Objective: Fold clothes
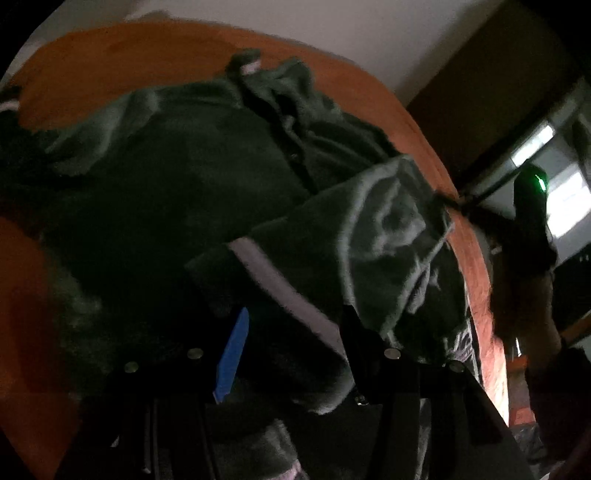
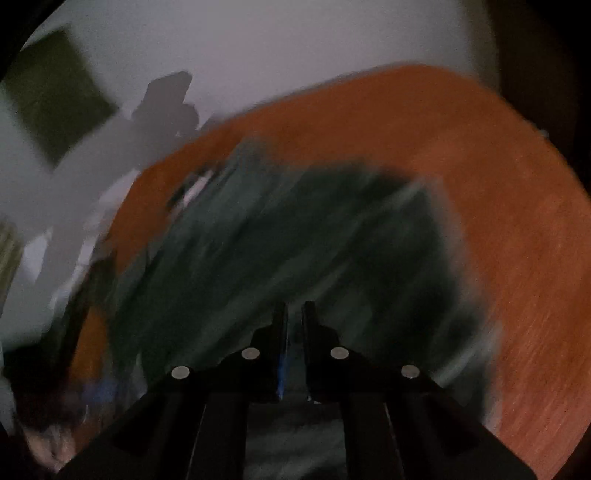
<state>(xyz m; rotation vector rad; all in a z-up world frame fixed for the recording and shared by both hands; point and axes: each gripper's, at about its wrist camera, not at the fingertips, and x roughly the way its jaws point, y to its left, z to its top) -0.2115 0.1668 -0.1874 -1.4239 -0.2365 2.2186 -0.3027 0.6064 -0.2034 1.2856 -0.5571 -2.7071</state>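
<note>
A dark green fleece garment (image 1: 184, 166) lies crumpled on an orange surface (image 1: 110, 55). One sleeve, with a pale grey band at the cuff (image 1: 273, 284), is raised and folded back toward me. Bunched sleeve cloth fills the gap of my left gripper (image 1: 295, 314), which is shut on it beside the blue pad (image 1: 232, 358). At the right edge of the left wrist view, my right gripper (image 1: 445, 197) pinches the garment's edge. The right wrist view is blurred. There the right gripper (image 2: 294, 306) has its fingers almost together over the green garment (image 2: 295, 229).
The orange surface (image 2: 498, 184) curves away to an edge on the right in the left wrist view. A pale wall (image 1: 369, 29), a dark wooden panel (image 1: 498, 74) and a bright window (image 1: 565, 199) stand beyond. A person's hand and sleeve (image 1: 535, 332) hold the right gripper.
</note>
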